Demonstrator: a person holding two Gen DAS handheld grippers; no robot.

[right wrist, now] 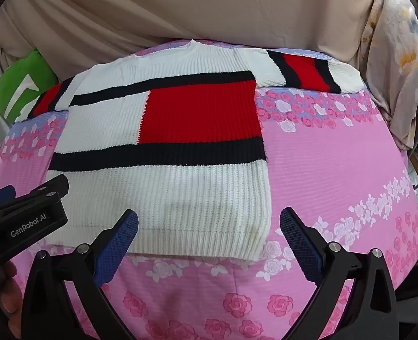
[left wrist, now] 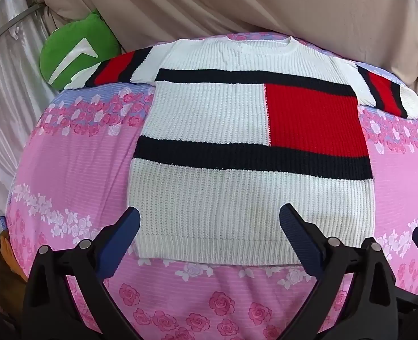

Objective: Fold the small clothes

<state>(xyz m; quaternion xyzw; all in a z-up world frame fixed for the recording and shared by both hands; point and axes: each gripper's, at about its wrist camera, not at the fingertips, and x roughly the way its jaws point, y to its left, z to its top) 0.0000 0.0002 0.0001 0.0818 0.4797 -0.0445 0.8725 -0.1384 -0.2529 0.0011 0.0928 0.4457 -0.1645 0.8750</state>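
A small knit sweater, white with navy stripes and a red block, lies flat and face up on the pink floral bed sheet, both short sleeves spread out. My left gripper is open and empty, just above the sweater's bottom hem, towards its left corner. My right gripper is open and empty over the hem's right corner. The sweater also shows in the right wrist view. The left gripper's body shows at the left edge of the right wrist view.
A green cushion lies at the far left by the sleeve. Beige draped cloth backs the bed. A floral cloth hangs at the far right. The sheet extends to the right of the sweater.
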